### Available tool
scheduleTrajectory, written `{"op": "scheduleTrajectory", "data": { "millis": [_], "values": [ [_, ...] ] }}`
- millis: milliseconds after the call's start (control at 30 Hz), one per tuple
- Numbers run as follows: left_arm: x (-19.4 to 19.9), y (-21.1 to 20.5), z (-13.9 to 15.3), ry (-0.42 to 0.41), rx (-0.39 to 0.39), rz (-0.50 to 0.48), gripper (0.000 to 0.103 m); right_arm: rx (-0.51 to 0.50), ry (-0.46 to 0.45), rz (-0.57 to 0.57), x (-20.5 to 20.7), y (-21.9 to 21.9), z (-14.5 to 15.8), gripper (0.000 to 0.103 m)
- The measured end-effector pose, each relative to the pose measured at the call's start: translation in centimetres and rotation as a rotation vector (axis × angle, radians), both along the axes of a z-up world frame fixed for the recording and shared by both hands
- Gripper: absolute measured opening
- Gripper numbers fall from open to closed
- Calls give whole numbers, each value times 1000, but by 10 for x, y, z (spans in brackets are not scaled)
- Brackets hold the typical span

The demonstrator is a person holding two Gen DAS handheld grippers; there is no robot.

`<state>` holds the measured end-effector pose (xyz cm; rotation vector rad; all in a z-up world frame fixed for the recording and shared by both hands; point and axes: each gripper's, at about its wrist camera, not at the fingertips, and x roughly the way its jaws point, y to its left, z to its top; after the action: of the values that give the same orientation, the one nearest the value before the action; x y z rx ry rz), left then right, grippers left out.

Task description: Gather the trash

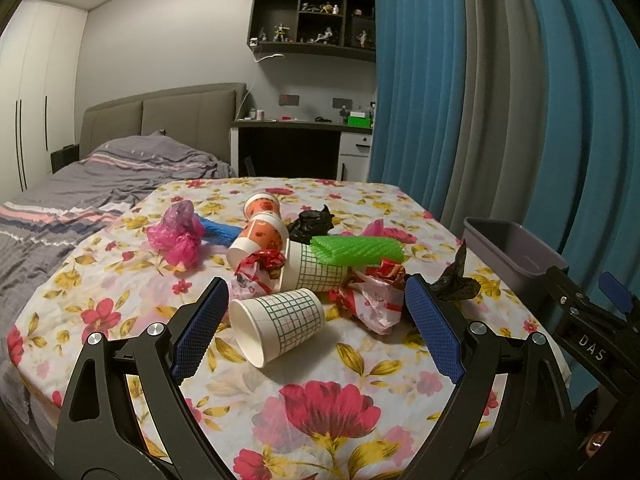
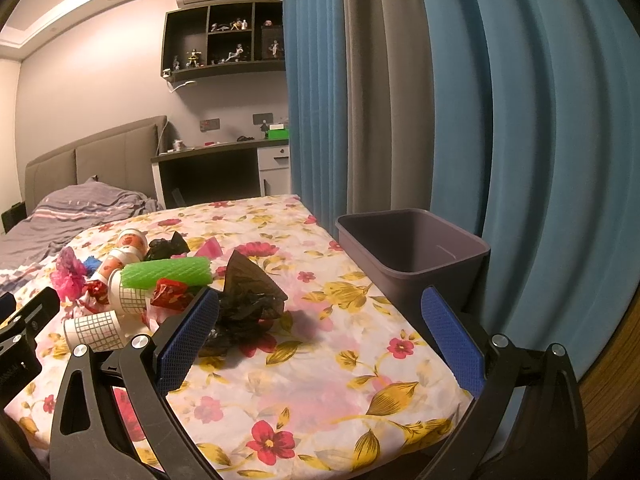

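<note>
Left wrist view: left hand-held gripper (image 1: pixel 314 316), released, frames the cup (image 1: pixel 278 326) at frame centre on the counter (image 1: pixel 320 408); pinch its wall gently, while the right hand-held gripper (image 2: pixel 320 334) waits released near the bin (image 2: pixel 416 256).

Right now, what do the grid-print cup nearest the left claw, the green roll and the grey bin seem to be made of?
Grid-print cup: likely paper, matte, with a rolled rim and white inside. Green roll: looks like foam netting, with a ribbed mesh texture. Grey bin: apparently hard plastic, with smooth walls and a faint sheen.
</note>
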<state>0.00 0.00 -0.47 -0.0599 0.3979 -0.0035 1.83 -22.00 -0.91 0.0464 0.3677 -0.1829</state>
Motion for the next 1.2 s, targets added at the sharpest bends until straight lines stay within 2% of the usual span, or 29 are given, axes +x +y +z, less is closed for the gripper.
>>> {"op": "scheduleTrajectory", "data": {
  "millis": [833,900,1033,1100,1200],
  "values": [
    [19,-11,-9,4,2,-26,89,-5,22,22,12,0,-12,98],
    [21,-8,-12,6,1,-25,89,1,43,39,19,2,-17,93],
    [25,4,-15,9,-6,4,89,25,100,91,40,6,-29,89],
    [26,10,-16,5,-6,24,89,26,118,109,49,11,-32,77],
    [29,17,-16,2,-8,38,89,26,146,134,66,18,-36,73]
  ]
}}
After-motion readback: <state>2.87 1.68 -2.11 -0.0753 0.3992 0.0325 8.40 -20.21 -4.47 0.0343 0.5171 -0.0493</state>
